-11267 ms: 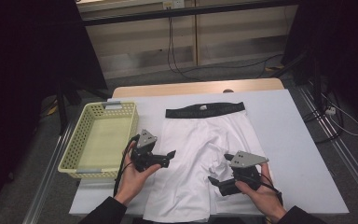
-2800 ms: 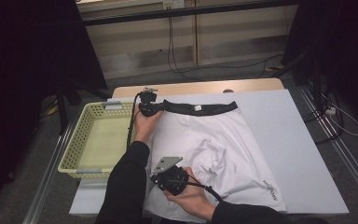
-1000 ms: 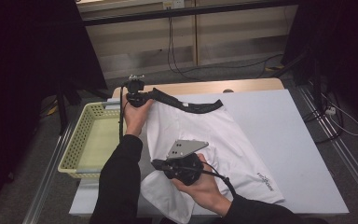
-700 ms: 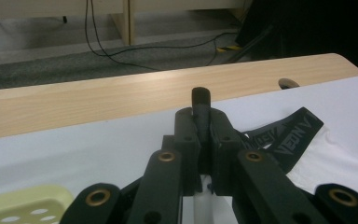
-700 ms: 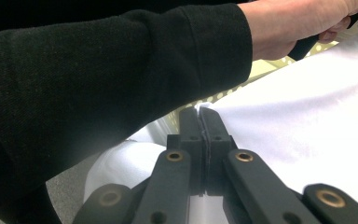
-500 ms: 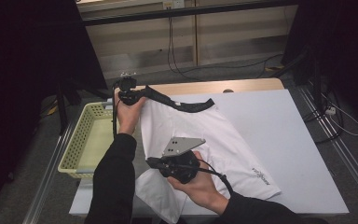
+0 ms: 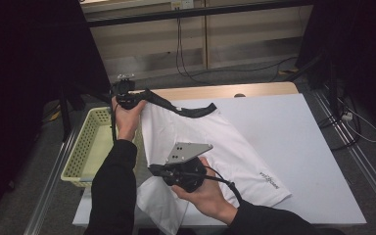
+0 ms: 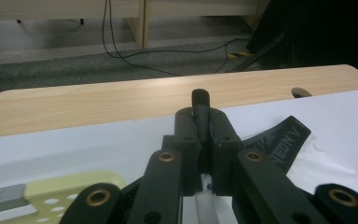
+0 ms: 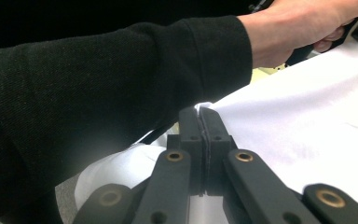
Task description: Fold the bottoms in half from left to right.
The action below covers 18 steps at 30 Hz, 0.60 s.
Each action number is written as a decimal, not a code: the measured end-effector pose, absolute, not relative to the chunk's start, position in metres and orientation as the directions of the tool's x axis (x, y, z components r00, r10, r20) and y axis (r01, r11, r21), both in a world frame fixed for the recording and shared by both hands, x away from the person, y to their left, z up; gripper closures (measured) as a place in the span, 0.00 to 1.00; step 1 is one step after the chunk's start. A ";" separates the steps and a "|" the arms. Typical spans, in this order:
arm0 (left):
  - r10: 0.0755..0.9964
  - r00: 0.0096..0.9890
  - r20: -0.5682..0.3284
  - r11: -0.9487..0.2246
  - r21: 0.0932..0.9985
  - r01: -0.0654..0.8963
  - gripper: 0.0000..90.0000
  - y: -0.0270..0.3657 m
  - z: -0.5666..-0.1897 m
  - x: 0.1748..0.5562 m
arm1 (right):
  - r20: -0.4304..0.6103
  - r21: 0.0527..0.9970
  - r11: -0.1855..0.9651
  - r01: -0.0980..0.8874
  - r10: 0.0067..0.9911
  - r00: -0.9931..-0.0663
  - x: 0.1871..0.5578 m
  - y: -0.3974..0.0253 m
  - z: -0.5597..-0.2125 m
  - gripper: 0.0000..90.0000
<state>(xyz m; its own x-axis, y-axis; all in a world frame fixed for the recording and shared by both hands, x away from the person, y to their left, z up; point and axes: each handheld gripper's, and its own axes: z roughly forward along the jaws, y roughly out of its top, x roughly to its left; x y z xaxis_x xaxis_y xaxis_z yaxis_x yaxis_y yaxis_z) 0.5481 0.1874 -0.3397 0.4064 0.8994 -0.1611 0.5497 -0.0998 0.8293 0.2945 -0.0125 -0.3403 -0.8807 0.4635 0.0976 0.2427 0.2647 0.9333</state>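
White shorts (image 7: 225,147) with a black waistband (image 7: 186,108) lie skewed across the white table. My left gripper (image 7: 139,98) is raised over the table's far left corner, shut on the end of the waistband (image 8: 279,140), which hangs from it to the right. In the left gripper view the jaws (image 8: 200,116) pinch the black band. My right gripper (image 7: 154,170) is near the front left, shut on the shorts' white edge. In the right gripper view its jaws (image 9: 199,114) clamp the white cloth (image 9: 307,121) beside the person's black sleeve (image 9: 98,84).
A pale yellow mesh basket (image 7: 85,147) stands just left of the table, under the left forearm. The table's bare wooden far edge (image 7: 225,90) runs behind the shorts. White tabletop (image 7: 313,147) lies open to the right. Cables run on the floor beyond.
The left gripper has carried the waistband end up and left, toward the basket. The right gripper has shifted left with the white edge, and the shorts have slid and turned leftward.
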 end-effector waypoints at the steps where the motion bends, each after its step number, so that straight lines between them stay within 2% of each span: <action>1: 0.903 0.400 -0.156 -0.103 0.826 0.554 0.94 0.189 -0.339 0.548 | 0.099 0.934 0.263 0.243 0.462 -0.881 0.295 -0.013 -0.340 0.99; 18: 0.917 0.366 -0.161 -0.080 0.823 0.562 0.94 0.213 -0.337 0.547 | 0.094 0.940 0.253 0.229 0.453 -0.887 0.297 -0.004 -0.335 0.99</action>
